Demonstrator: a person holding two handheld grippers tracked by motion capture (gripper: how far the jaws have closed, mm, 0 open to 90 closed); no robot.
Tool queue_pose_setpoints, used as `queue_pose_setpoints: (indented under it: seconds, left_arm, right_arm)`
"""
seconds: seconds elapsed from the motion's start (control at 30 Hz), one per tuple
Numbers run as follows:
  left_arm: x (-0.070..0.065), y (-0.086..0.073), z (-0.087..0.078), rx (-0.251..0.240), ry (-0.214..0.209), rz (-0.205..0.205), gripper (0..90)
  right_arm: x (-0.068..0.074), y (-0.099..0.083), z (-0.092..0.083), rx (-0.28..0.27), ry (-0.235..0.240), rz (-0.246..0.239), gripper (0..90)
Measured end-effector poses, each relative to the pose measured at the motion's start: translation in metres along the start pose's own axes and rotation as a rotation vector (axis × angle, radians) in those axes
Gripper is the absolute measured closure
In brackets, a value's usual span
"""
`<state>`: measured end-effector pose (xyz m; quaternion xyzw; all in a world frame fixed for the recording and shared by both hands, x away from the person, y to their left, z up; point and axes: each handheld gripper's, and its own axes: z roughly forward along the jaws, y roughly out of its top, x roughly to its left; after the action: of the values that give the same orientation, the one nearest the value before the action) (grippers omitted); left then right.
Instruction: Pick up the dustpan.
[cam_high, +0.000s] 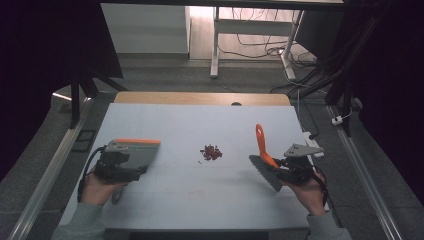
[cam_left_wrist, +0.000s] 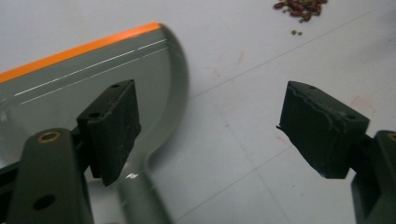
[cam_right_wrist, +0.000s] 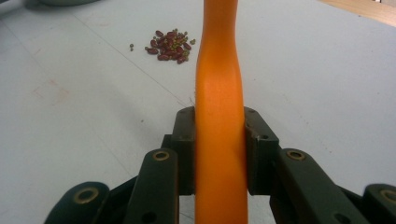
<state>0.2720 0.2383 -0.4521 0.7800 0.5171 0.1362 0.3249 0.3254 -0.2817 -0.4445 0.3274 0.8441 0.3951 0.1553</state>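
Right gripper pinches the orange-handled grey brush; left gripper spread above the orange-edged grey plastic dustpan. Best re-grip the dustpan before sweeping the red beans.

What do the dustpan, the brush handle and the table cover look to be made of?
Dustpan: probably grey plastic, smooth with a slight sheen, with an orange lip that may be rubber. Brush handle: orange plastic by the look, a moulded curve with a matt finish. Table cover: pale matt sheet, faintly stained; material unclear.
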Motion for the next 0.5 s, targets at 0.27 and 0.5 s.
queue_pose_setpoints:
  seconds: [0.27, 0.5]
  left_arm:
    - [0.015, -0.007, -0.009, 0.004, 0.019, -0.063, 16.8]
    - [0.027, -0.013, -0.006, 0.109, 0.088, -0.127, 15.0]
  right_arm:
    - [0.002, 0.001, 0.002, 0.007, 0.004, -0.003, 70.4]
    - [0.001, -0.001, 0.004, 0.017, -0.003, -0.004, 70.4]
